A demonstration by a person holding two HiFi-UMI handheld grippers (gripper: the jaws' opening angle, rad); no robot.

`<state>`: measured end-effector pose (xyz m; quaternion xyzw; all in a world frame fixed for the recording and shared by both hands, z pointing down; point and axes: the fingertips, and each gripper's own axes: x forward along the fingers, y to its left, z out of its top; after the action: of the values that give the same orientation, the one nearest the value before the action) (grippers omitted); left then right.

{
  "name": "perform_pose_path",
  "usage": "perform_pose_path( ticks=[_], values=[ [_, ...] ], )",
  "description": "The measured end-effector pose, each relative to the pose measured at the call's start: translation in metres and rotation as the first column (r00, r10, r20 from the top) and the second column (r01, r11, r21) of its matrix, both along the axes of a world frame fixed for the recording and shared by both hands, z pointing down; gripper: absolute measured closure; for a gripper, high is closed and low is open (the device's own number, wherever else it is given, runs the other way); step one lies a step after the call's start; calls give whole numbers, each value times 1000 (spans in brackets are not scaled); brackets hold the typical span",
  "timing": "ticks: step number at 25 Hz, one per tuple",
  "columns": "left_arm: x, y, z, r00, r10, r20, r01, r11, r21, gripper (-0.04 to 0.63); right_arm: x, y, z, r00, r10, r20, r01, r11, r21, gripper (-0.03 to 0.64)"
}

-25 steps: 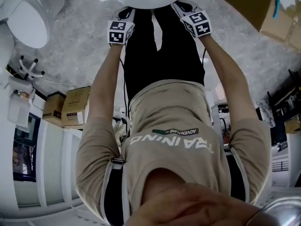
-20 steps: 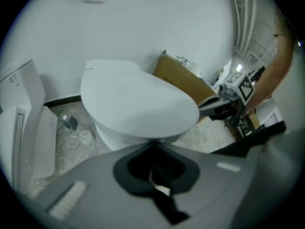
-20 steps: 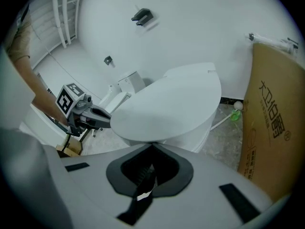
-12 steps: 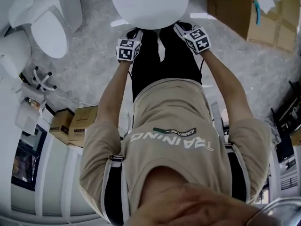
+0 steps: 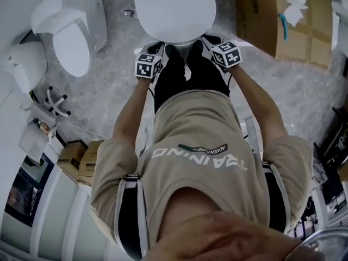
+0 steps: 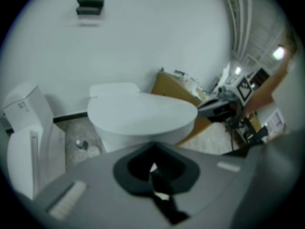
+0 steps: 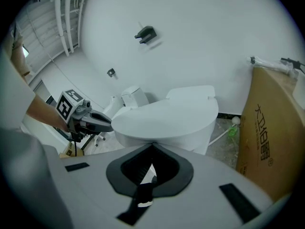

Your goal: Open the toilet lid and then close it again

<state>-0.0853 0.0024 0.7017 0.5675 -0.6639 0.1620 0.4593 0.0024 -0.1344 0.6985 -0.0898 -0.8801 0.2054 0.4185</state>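
Both arms reach forward and down from the shoulders, elbows nearly straight, the left forearm (image 5: 129, 116) and right forearm (image 5: 254, 105) angling slightly inward. The left gripper (image 5: 154, 56) and right gripper (image 5: 215, 47) are held side by side, apart and roughly level, their marker cubes (image 5: 148, 66) turned up toward the head camera. Each gripper's own view shows its jaws pressed together with nothing between them.
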Motion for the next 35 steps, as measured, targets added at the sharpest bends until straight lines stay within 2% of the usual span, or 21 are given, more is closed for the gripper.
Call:
perform_pose_path(
  ticks=[12, 17, 19, 27, 33, 35],
  values=[
    [-41, -26, -67, 997, 9, 72, -15, 996, 90, 592, -43, -28, -66, 995, 41, 86, -44, 999, 27, 606],
    [-65, -41, -94, 993, 3, 121, -20, 990, 137, 591, -67, -43, -93, 993, 25, 118, -36, 995, 93, 606],
    [-75, -47, -104, 992, -9, 128, -11, 988, 156, 591, -77, -50, -102, 991, 39, 132, -51, 994, 92, 604],
    [-105, -67, -135, 989, -15, 150, -11, 984, 176, 591, -109, -71, -134, 989, 35, 145, -54, 990, 133, 606],
    [-121, -77, -149, 992, -4, 125, -17, 986, 167, 591, -125, -80, -150, 985, 14, 171, -40, 988, 151, 604],
    [-126, -81, -153, 989, 12, 147, -34, 989, 145, 591, -130, -84, -153, 985, 18, 172, -44, 988, 150, 604]
  ],
)
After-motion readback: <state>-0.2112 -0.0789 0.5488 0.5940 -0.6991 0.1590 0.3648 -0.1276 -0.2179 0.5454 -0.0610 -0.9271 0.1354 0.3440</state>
